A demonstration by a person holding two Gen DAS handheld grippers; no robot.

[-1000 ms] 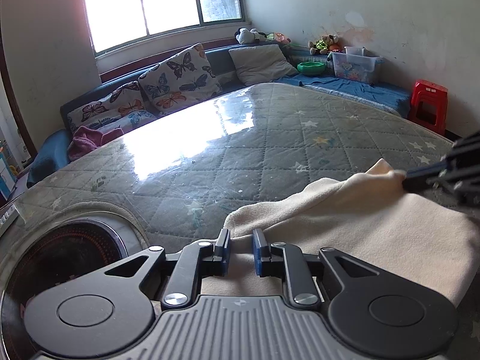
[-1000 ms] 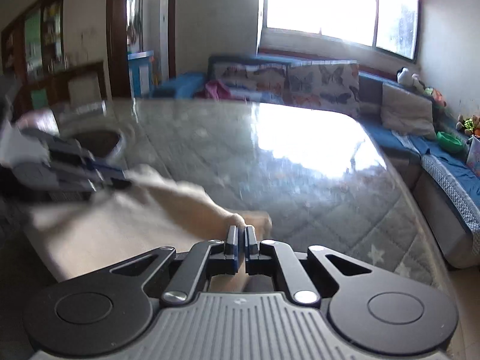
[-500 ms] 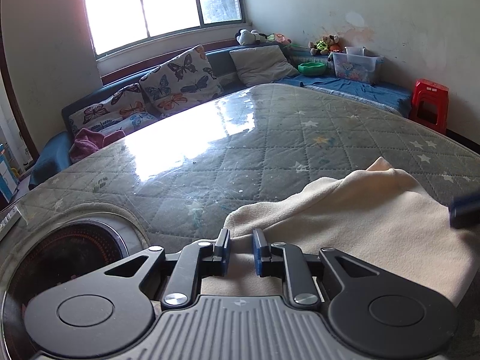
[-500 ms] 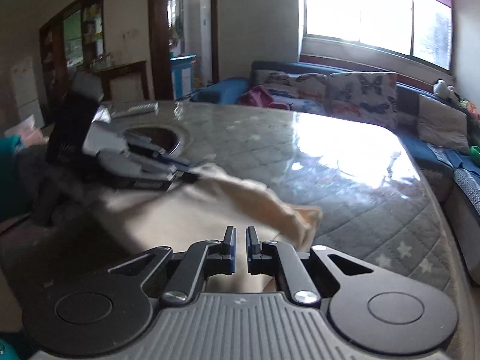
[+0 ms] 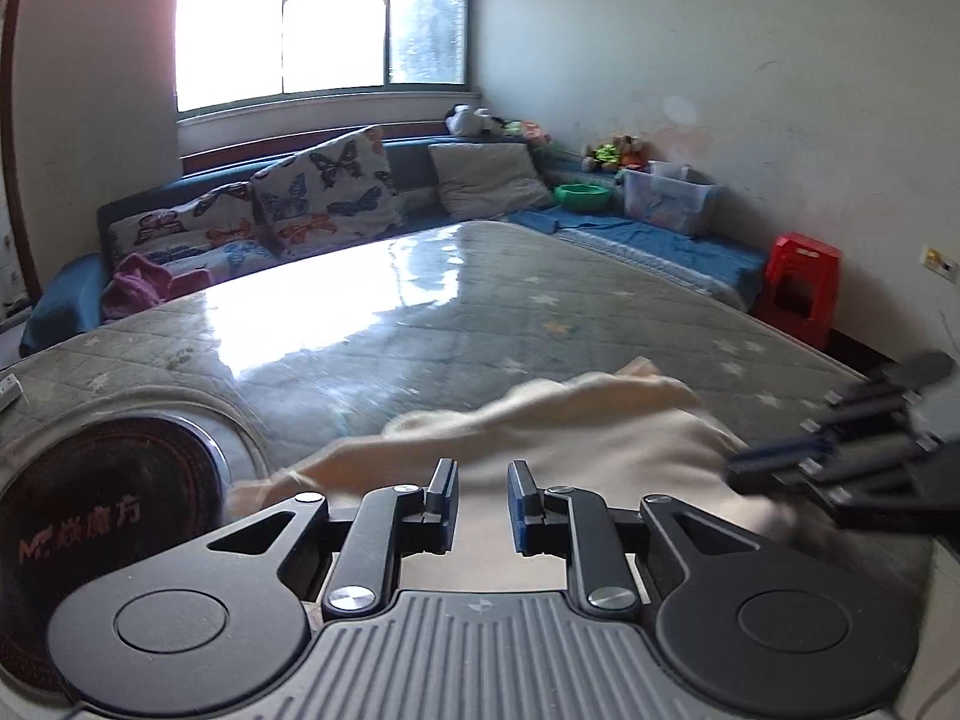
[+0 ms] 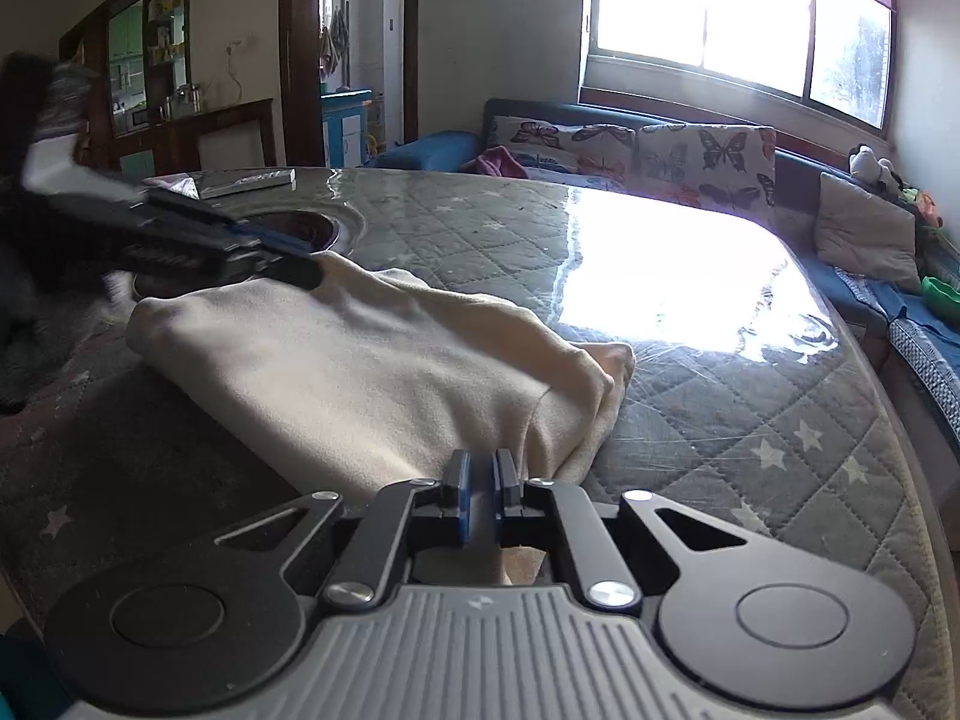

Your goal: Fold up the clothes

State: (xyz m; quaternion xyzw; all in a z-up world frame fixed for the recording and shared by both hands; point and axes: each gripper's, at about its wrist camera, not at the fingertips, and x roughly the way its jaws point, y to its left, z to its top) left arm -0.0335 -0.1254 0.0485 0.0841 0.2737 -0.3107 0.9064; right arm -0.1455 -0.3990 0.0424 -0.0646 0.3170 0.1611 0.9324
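Both grippers — left gripper [image 5: 478,495] and right gripper [image 6: 480,495] — now pinch the cloth [image 6: 372,372] (lifted since).

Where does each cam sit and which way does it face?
Left wrist: on the left gripper, looking over the cream cloth and quilted table to the sofa and far wall; own jaws show, right gripper enters at right.
Right wrist: on the right gripper, looking across the cloth toward window and doorway; own jaws pinch cloth, left gripper at left.
Shared: cloth, table, sofa, window, each other's gripper.
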